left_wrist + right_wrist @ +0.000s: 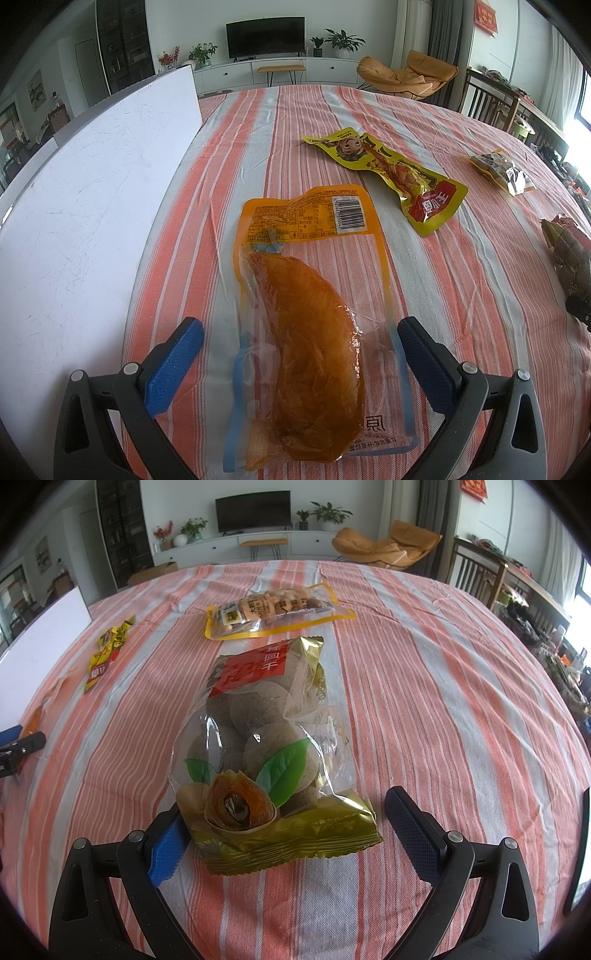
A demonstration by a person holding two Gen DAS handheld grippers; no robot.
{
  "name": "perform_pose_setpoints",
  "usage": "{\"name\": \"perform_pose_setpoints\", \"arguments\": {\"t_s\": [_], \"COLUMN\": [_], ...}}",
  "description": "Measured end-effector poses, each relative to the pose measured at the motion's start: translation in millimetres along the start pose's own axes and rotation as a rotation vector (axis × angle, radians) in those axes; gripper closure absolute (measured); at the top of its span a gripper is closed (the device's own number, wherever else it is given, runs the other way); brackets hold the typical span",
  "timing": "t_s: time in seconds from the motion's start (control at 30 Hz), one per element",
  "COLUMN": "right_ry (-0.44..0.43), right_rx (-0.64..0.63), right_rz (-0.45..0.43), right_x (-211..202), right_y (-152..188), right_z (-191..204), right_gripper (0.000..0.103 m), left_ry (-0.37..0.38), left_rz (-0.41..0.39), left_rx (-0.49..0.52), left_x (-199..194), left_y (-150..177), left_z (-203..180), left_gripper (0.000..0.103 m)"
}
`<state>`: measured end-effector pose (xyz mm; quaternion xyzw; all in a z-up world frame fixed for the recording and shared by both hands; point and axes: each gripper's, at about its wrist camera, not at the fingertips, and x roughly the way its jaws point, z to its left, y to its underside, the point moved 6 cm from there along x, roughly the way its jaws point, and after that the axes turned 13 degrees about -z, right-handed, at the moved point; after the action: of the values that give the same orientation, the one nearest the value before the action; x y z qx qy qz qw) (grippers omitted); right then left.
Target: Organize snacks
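Observation:
An orange packet with a piece of chicken (306,332) lies flat on the striped tablecloth (461,280), and my left gripper (299,326) stands open on either side of its lower half. A gold bag of dried longans (258,746) lies between the open fingers of my right gripper (284,805); its bottom corner hides part of the left blue pad (166,849). A yellow packet (388,173) lies beyond the orange one. A clear bag of nuts (273,609) lies beyond the longans.
A white board (92,192) covers the table's left side. Wooden chairs (476,568) stand at the far right edge. In the right wrist view the left gripper (18,749) shows at the left edge, near the yellow packet (107,653).

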<state>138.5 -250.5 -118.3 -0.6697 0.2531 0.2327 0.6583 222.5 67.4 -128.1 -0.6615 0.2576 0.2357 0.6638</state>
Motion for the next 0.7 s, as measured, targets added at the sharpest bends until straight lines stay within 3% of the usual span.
{"name": "perform_pose_setpoints", "arguments": {"t_s": [0.53,0.63,0.7], "right_ry": [0.0,0.001,0.001], "right_rx": [0.0,0.0,0.0], "right_rz": [0.0,0.0,0.0], "right_x": [0.1,0.2,0.1], "right_y": [0.1,0.2,0.2], "right_z": [0.2,0.6,0.4], "right_gripper": [0.004,0.004,0.004], "left_ry": [0.007,0.075,0.132], "left_rz": [0.004,0.087,0.111], "left_rx": [-0.001,0.019,-0.058], "left_x": [-0.3,2.0,-1.3], "left_y": [0.8,-1.6,-4.9], "left_z": [-0.5,1.4,8.1], "left_gripper": [0.0,0.0,0.0]}}
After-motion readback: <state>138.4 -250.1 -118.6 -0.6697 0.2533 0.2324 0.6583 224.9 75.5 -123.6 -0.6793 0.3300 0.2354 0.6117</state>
